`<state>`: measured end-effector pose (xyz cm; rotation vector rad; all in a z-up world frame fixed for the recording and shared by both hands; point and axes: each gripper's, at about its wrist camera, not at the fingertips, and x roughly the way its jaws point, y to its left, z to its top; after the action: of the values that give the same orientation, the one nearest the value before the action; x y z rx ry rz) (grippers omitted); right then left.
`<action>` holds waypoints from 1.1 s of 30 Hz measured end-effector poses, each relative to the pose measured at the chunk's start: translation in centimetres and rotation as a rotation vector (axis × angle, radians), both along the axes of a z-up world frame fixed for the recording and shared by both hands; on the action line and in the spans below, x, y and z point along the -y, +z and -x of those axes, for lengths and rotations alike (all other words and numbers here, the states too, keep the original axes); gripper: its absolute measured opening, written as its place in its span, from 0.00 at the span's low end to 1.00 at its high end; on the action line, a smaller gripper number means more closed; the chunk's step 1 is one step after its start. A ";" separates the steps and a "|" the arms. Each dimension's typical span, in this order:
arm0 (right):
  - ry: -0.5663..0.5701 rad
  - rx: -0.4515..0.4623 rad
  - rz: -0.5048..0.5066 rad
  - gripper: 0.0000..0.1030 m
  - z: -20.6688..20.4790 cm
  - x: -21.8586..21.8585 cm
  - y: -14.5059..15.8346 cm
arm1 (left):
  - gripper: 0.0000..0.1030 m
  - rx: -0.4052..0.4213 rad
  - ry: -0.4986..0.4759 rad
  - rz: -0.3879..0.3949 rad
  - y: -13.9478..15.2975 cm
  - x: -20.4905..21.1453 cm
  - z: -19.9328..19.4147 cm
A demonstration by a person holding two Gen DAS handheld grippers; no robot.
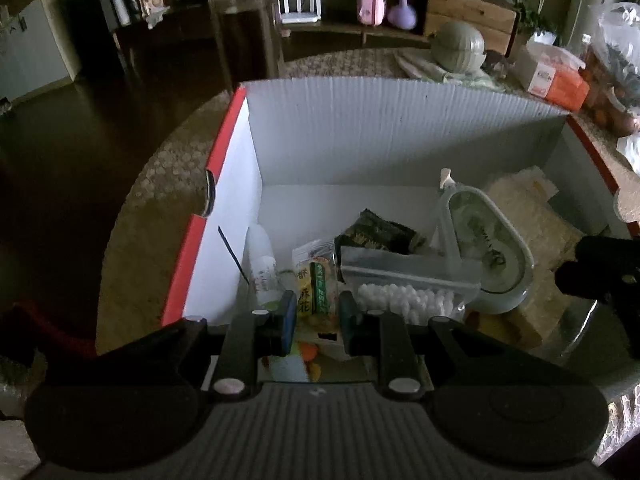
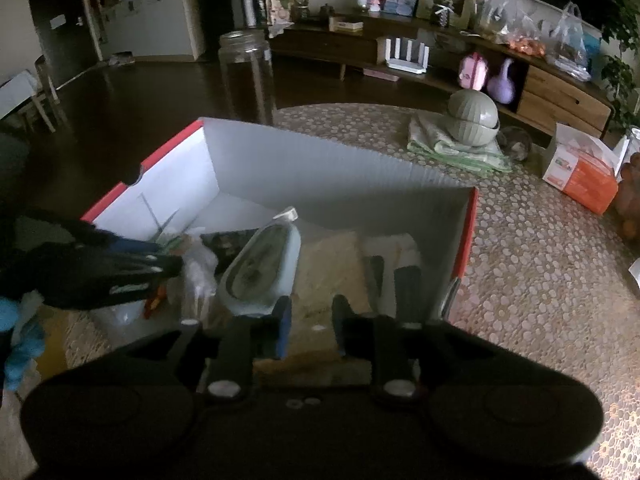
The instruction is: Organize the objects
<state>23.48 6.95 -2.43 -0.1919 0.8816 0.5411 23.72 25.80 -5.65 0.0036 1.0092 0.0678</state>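
Progress check: mostly packed, by the look of it. Red-edged white cardboard box [image 1: 360, 128] sitting on the patterned round bench [image 2: 540, 280], already loaded with a fair bit. Inside: clear plastic case of white cotton swabs [image 1: 404, 292], pale oval lidded plastic container [image 1: 484, 240] tipped up on its side, small white squeeze bottle [image 1: 262, 268] near the left wall, yellow-green printed snack packet [image 1: 316, 292], dark patterned pouch [image 1: 380, 232] behind it, plus a beige woven pad [image 2: 332, 264] along the right side.

Left tool [image 1: 316, 320] hanging over the near edge of the box, fingers apart, snack packet showing in the gap but no clear pinch on it, so reads as not holding. Right tool [image 2: 310, 328] also parted and holding nothing, hovering over the beige pad.

Still out on the bench: grey-green round lidded bowl [image 2: 474, 118] on a folded green cloth [image 2: 456, 148], orange and white carton [image 2: 580, 172], tall clear glass jar [image 2: 246, 76]. Can't tell whether those belong in the box. Guessing a last bit of tidying inside, maybe a couple more pickups.
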 end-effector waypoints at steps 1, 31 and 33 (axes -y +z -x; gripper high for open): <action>0.005 0.000 -0.002 0.23 0.2 0.1 0.0 | 0.21 -0.009 0.000 0.002 -0.1 0.0 -0.1; 0.014 0.050 -0.065 0.41 5.4 3.7 2.7 | 0.71 0.236 0.006 0.086 5.8 3.2 7.9; 0.018 0.061 -0.076 0.43 5.8 4.0 3.0 | 0.71 0.263 0.005 0.096 6.4 3.3 8.9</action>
<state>17.65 2.91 0.58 -0.1465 0.7995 0.5815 14.86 22.49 0.76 -0.0937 0.7487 0.0231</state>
